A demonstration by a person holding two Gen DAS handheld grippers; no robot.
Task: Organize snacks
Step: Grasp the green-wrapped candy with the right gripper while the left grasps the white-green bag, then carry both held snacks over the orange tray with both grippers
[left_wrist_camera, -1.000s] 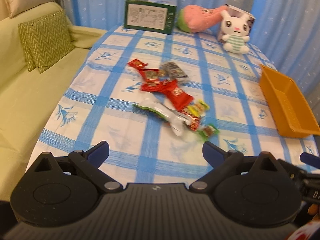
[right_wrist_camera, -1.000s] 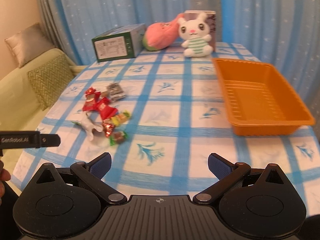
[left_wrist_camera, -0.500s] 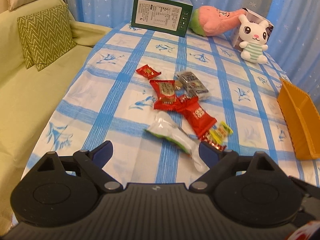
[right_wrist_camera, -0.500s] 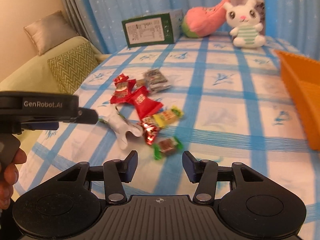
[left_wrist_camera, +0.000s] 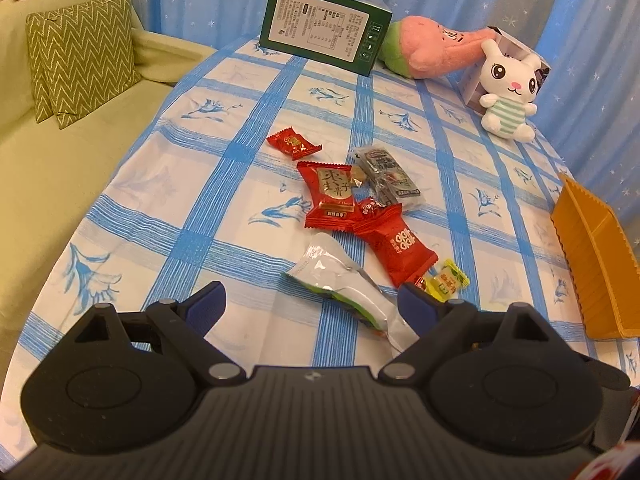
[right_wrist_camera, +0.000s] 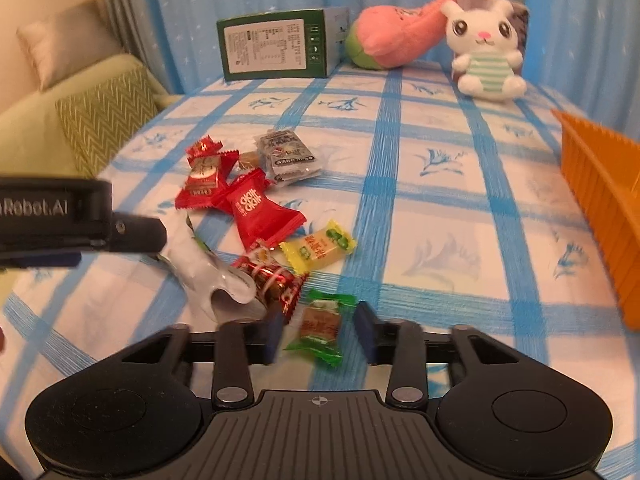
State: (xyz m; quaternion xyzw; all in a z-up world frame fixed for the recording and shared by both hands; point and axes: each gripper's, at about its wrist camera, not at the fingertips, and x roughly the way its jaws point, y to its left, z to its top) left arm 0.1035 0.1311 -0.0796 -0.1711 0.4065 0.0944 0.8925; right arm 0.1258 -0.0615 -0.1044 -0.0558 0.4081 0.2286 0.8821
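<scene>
Several wrapped snacks lie in a loose pile on the blue-checked tablecloth point(left_wrist_camera: 224, 184). My left gripper point(left_wrist_camera: 310, 306) is open, its fingers on either side of the white and green packet point(left_wrist_camera: 340, 284). Red packets point(left_wrist_camera: 332, 196) and a grey packet point(left_wrist_camera: 390, 178) lie beyond it. My right gripper point(right_wrist_camera: 322, 334) is open but narrowed, its fingers on either side of a green-wrapped candy point(right_wrist_camera: 322, 326) on the cloth. A yellow candy point(right_wrist_camera: 318, 250) and a dark red candy point(right_wrist_camera: 272, 278) lie just past it. The orange tray point(right_wrist_camera: 596, 196) stands at the right.
A green box point(left_wrist_camera: 324, 26), a pink plush point(left_wrist_camera: 432, 46) and a white bunny point(left_wrist_camera: 508, 96) stand along the far edge. A green sofa with a zigzag cushion point(left_wrist_camera: 78, 56) lies left of the table. The left gripper's body point(right_wrist_camera: 60, 212) juts in at the right wrist view's left.
Both grippers have moved forward and down toward the snack pile. My right gripper has narrowed its jaws and now straddles the green-wrapped candy. My left gripper stays wide open.
</scene>
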